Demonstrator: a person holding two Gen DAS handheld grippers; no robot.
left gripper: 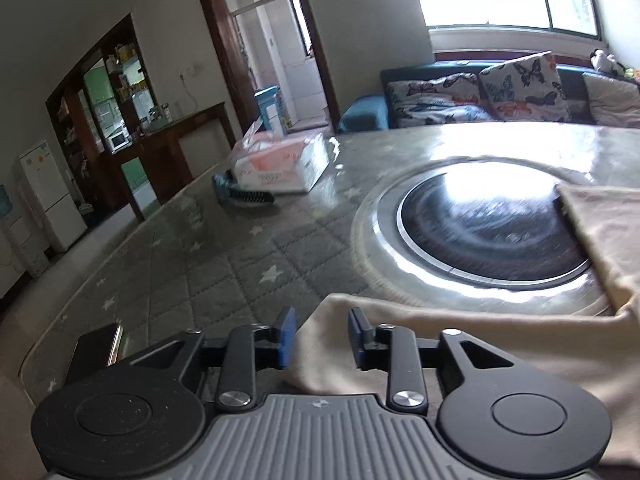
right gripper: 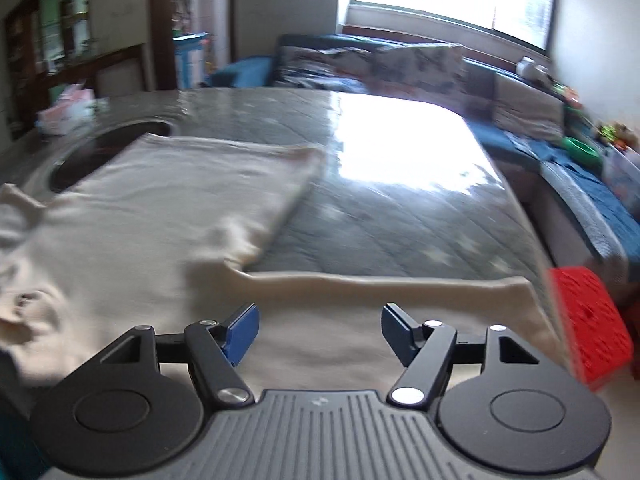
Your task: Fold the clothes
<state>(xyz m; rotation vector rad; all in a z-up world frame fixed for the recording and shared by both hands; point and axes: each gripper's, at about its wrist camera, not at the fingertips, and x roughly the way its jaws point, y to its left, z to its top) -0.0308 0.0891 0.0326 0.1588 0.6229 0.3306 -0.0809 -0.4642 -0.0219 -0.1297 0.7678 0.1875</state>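
A cream garment [right gripper: 168, 200] lies spread on the grey quilted table, its sleeve stretching right along the near edge. In the left wrist view the same cream garment [left gripper: 460, 340] covers the near right side and part of the round glass inset [left gripper: 492, 224]. My left gripper [left gripper: 322, 334] is open, its blue pads either side of the garment's left sleeve end, low over it. My right gripper [right gripper: 318, 330] is wide open just above the right sleeve, holding nothing.
A tissue box [left gripper: 280, 162] and a dark comb-like item [left gripper: 244, 196] sit at the table's far left. A black phone [left gripper: 98, 348] lies near the front left edge. A red perforated block [right gripper: 588, 324] sits past the right edge. A sofa with cushions [left gripper: 500, 92] stands behind.
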